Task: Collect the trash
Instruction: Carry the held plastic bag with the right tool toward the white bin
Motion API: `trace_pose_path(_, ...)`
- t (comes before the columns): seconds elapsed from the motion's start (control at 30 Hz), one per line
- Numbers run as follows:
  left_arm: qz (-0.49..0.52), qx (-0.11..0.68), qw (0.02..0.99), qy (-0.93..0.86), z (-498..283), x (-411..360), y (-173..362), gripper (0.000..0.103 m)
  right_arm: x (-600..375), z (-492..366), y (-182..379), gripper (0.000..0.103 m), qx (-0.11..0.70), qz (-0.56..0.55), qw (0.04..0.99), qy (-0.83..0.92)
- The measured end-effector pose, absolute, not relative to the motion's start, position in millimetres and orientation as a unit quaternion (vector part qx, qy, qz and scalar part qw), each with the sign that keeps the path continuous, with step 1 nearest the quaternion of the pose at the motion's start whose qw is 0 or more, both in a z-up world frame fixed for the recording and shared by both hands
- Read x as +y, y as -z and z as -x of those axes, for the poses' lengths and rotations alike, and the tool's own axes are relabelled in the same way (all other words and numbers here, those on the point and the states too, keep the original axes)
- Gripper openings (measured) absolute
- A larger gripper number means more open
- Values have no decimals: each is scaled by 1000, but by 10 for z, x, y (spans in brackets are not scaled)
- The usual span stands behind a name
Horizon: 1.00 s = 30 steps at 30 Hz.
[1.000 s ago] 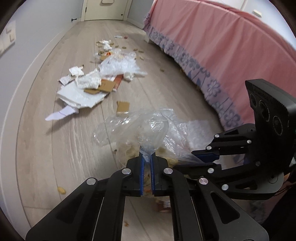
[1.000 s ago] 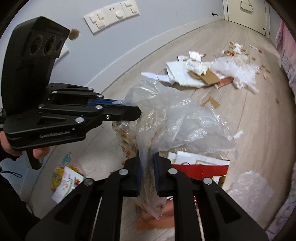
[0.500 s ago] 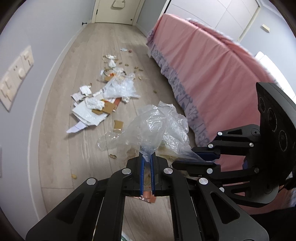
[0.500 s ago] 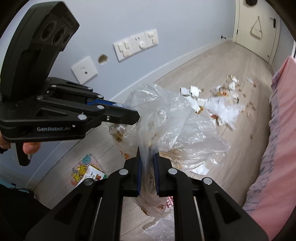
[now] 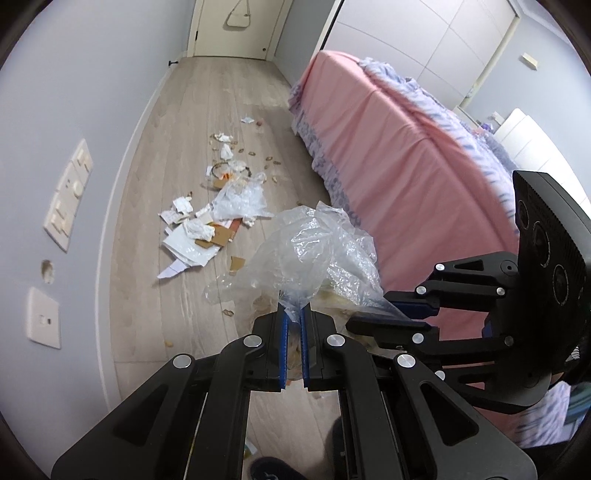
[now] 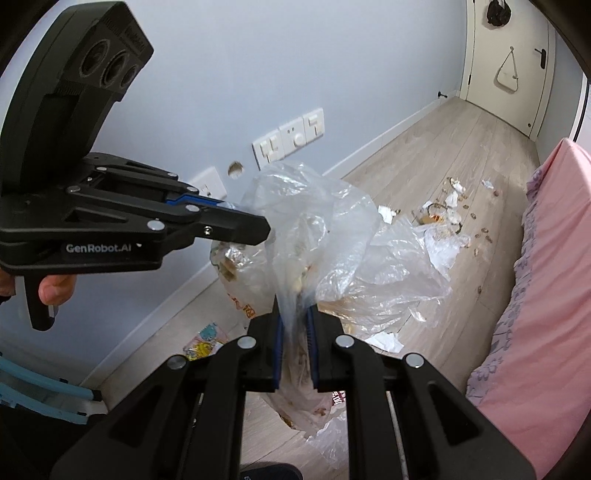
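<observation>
A clear plastic trash bag (image 5: 317,254) with scraps inside hangs in the air between both grippers, well above the floor. My left gripper (image 5: 292,321) is shut on one edge of the bag's mouth. Its black body also shows at the left of the right wrist view, left gripper (image 6: 264,230). My right gripper (image 6: 295,317) is shut on the opposite edge of the clear bag (image 6: 332,236); the right gripper (image 5: 402,314) appears at the right of the left wrist view. Loose paper and cardboard trash (image 5: 199,232) lies on the wooden floor farther down the room.
A bed with a pink cover (image 5: 406,155) runs along the right. A grey wall with switch plates (image 5: 68,195) bounds the left. Another plastic sheet (image 5: 240,199) and small scraps (image 6: 454,206) lie on the floor. A colourful wrapper (image 6: 203,341) lies by the baseboard. A closed door (image 5: 236,26) stands at the far end.
Both grippers have risen together with the bag, which has lifted off the floor. The floor and litter look farther below, and more of the wall and bed is in view.
</observation>
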<state>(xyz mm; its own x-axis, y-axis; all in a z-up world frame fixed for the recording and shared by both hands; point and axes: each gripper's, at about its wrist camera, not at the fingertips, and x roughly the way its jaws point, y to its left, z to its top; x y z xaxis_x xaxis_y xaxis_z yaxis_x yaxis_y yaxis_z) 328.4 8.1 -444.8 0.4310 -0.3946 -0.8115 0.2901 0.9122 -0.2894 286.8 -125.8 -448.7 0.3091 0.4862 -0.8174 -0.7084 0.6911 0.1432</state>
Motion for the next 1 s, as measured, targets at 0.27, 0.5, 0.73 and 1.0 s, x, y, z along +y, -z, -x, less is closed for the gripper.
trace_pose_path(0.27, 63, 476, 854, 199, -3131, 18, 3658, 4, -1309, -2735, 3754, 13, 435, 140, 810, -367)
trace_pose_path(0.5, 60, 449, 866, 212, -3084, -102, 2965, 4, -1410, -2657, 3150, 13, 412, 156, 825, -354)
trace_pose_path(0.73, 56, 417, 878, 228, -3083, -183, 2257, 4, -1553, -2631, 2542, 13, 386, 150, 848, -330)
trace_pose_path(1.0, 44, 384, 891, 240, -3127, -294, 1520, 4, -1657, -2547, 1910, 13, 355, 150, 867, -317)
